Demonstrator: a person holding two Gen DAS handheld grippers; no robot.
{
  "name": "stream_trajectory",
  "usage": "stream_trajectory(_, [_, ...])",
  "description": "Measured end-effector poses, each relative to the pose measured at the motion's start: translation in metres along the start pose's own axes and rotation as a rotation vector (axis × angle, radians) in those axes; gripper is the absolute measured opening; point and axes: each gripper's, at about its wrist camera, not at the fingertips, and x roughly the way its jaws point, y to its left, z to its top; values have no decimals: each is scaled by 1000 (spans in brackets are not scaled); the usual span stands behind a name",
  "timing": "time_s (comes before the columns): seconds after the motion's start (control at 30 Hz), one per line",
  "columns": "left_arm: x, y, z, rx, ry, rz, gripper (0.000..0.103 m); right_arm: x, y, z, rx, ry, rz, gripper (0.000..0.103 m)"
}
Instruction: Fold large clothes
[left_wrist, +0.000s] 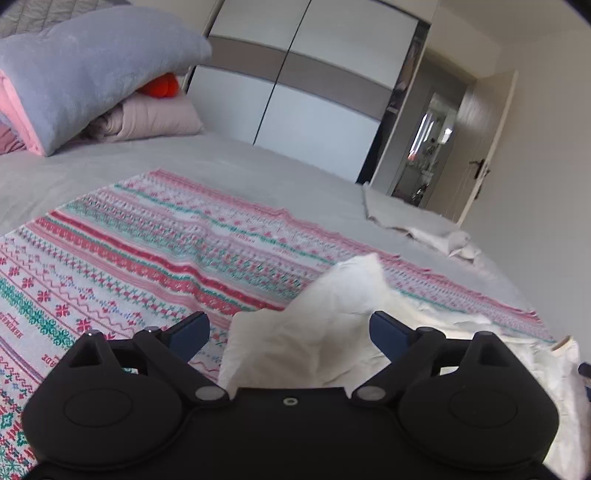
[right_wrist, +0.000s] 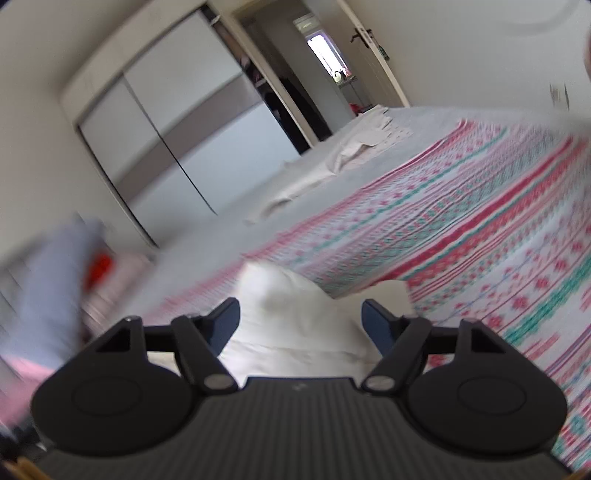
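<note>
A white garment (left_wrist: 314, 325) lies on a red, green and white patterned blanket (left_wrist: 140, 251) on the bed. In the left wrist view a raised fold of it stands between the spread fingers of my left gripper (left_wrist: 290, 325), which is open. In the right wrist view the white garment (right_wrist: 288, 325) bulges up between the spread fingers of my right gripper (right_wrist: 301, 314), which is open too. The patterned blanket (right_wrist: 480, 221) stretches to the right. That view is blurred by motion.
A pile of grey and pink bedding (left_wrist: 85, 81) with something orange lies at the bed's head. Another pale cloth (left_wrist: 417, 225) lies crumpled at the far side of the grey sheet. A sliding wardrobe (left_wrist: 314, 85) and an open door (left_wrist: 480, 147) stand beyond.
</note>
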Motion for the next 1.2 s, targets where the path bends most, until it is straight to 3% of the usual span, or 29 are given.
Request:
stream_trajectory(0.07, [4,3,-3,-18,40,-47,41,16,10,-13,-114,32,-66,58])
stream_trajectory(0.13, [1,-4,-4,3,33,-59,19,29,18,-23,-196,55,-95,27])
stream_trajectory(0.17, [-4,-10,-4,24,6,-60,14,30,25,-30,-241,38,-118,23])
stream_trajectory(0.23, [-17,-23,4,56,-64,-52,12,26,40,-32,-306,-20,-147,13])
stream_trajectory(0.37, [-32,-38,31,86,-231,-23,12,14,66,-10,-376,-193,-168,12])
stream_trajectory(0.47, [-8,-41,42,100,-278,63,12,28,75,5,-383,-240,-174,12])
stream_trajectory(0.57, [41,-42,39,167,-233,162,12,70,75,15,-359,-191,-178,12])
stream_trajectory(0.67, [97,-35,19,224,-112,249,13,120,67,10,-388,-84,-236,12])
stream_trajectory(0.73, [129,-23,6,193,-1,262,14,152,54,-2,-375,28,-278,12])
stream_trajectory(0.87, [152,-11,6,138,58,276,20,180,31,-6,-246,112,-272,13])
stream_trajectory(0.97, [155,-8,7,101,68,269,23,181,6,-1,-104,125,-207,13])
stream_trajectory(1.07, [152,-14,7,115,75,274,28,177,-1,0,-50,126,-176,13])
stream_trajectory(1.1, [148,-15,9,119,76,267,32,174,0,2,-56,126,-178,16])
stream_trajectory(1.17, [135,-20,18,134,75,259,46,162,4,8,-63,127,-189,31])
stream_trajectory(1.2, [125,-23,22,143,65,256,49,152,5,13,-56,121,-196,46])
